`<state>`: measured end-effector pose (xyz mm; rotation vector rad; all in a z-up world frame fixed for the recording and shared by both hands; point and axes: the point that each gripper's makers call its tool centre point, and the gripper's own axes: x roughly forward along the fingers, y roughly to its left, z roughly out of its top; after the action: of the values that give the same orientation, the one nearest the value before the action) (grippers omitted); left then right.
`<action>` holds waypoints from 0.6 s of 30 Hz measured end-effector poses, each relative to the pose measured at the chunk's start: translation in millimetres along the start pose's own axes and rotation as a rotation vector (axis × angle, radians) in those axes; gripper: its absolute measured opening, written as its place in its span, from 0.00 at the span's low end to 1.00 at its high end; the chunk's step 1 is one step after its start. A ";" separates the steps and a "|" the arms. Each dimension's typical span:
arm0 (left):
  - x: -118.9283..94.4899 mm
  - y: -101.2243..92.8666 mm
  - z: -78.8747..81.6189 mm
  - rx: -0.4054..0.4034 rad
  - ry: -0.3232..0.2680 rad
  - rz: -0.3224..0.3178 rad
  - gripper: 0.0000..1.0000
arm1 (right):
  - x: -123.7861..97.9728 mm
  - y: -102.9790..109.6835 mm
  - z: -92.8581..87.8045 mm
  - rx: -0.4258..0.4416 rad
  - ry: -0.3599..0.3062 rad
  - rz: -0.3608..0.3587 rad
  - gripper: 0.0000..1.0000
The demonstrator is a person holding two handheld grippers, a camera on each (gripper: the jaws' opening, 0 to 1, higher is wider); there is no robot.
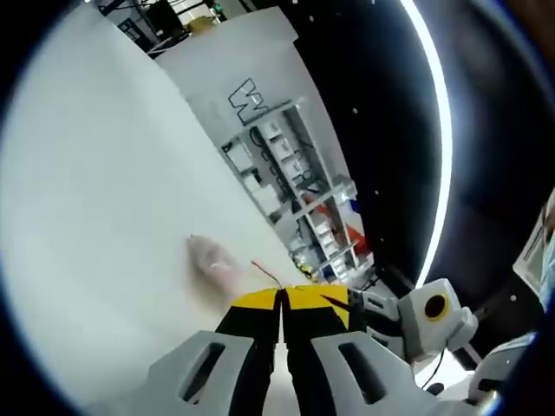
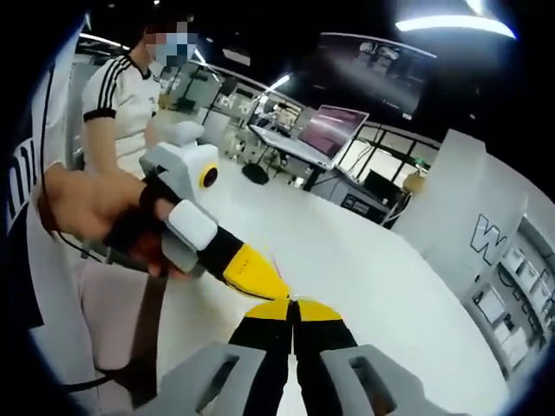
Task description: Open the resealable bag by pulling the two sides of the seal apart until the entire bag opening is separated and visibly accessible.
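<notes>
The resealable bag (image 1: 213, 260) is clear film with a pinkish blur inside, hanging just past my left gripper (image 1: 282, 296) over the white table. Its thin red seal line (image 1: 264, 273) runs out from between the yellow jaw tips, which are shut on the bag's top edge. The right gripper (image 1: 416, 316) comes in from the right, tip to tip with the left. In the right gripper view my right gripper (image 2: 293, 305) is shut at that same spot, seemingly on the bag's other lip. The left gripper (image 2: 253, 273) is held by a hand (image 2: 95, 212).
A white table (image 2: 364, 260) spreads under both grippers. A person in a white striped shirt (image 2: 121, 104) stands at its left. A white partition with shelving (image 1: 295, 173) stands behind the table, and desks with a monitor (image 2: 334, 130) lie further back.
</notes>
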<state>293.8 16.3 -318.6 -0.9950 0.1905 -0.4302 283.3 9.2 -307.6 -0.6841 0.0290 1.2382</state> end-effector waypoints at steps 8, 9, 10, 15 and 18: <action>-3.6 5.4 -10.3 0.008 0.039 0.034 0.00 | 2.6 4.5 -1.0 0.013 0.006 0.013 0.00; -3.9 6.5 -10.4 0.009 0.042 0.037 0.00 | 3.1 5.2 -0.9 0.011 0.005 0.011 0.00; -4.4 7.4 -10.4 0.003 0.044 0.039 0.00 | 3.4 5.5 -1.0 0.008 0.004 0.007 0.00; -5.7 11.8 -11.3 0.005 0.051 0.053 0.00 | 5.2 5.8 -1.1 0.003 0.000 0.001 0.00; -6.5 13.2 -12.4 0.009 0.057 0.061 0.00 | 5.5 5.3 -1.2 0.002 -0.004 -0.003 0.00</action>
<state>287.2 15.7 -336.6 -0.9660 0.2690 -0.4038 280.9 14.1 -313.1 -0.6794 0.0263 1.2368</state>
